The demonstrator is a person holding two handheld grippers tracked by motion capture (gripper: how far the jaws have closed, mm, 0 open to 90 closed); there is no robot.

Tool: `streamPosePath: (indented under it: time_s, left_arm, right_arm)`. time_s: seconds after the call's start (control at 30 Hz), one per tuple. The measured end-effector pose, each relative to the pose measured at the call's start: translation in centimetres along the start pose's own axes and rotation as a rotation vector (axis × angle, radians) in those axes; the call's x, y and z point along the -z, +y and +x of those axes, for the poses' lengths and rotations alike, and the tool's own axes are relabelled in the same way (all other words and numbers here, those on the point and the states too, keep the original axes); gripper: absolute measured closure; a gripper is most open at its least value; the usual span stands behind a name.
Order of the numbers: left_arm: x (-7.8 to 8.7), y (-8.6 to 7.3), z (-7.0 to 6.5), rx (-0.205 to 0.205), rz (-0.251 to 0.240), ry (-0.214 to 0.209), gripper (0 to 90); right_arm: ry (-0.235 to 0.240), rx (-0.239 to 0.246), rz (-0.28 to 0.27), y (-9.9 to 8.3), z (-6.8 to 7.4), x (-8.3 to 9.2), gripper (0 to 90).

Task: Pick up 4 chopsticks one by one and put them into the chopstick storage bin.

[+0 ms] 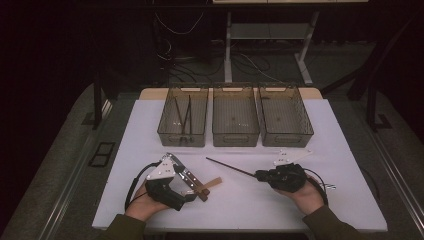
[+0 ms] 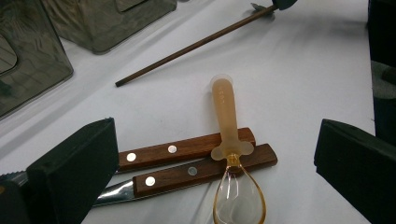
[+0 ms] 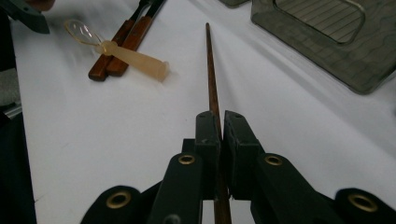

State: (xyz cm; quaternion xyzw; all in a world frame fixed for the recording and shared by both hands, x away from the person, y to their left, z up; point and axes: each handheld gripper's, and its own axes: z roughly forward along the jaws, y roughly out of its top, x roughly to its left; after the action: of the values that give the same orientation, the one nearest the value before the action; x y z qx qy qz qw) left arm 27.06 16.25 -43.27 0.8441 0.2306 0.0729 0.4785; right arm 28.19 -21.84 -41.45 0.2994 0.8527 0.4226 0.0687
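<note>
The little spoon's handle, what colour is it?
Translucent amber-orange spoon, clearest in the left gripper view.

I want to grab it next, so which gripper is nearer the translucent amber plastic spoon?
Left. The left gripper hovers right beside the translucent amber plastic spoon; the right gripper is farther off, clamping a thin dark wooden stick.

The knife blades (image 2: 109, 192) run under the left claw's near pad, hidden. The spoon's bowl (image 2: 239, 198) is cut off by the edge. The far left bin's contents (image 1: 184, 116) are too small to identify.
</note>
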Motion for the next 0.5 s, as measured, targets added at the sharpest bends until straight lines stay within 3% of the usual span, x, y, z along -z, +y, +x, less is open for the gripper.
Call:
streamPosePath:
  time_s: [0.5]
  left_arm:
    - [0.0, 0.0, 0.0, 0.001, 0.001, 0.000, 0.0]
  right_arm:
    - [0.012, -0.012, -0.068, 0.8, -0.4, 1.5, 84.8]
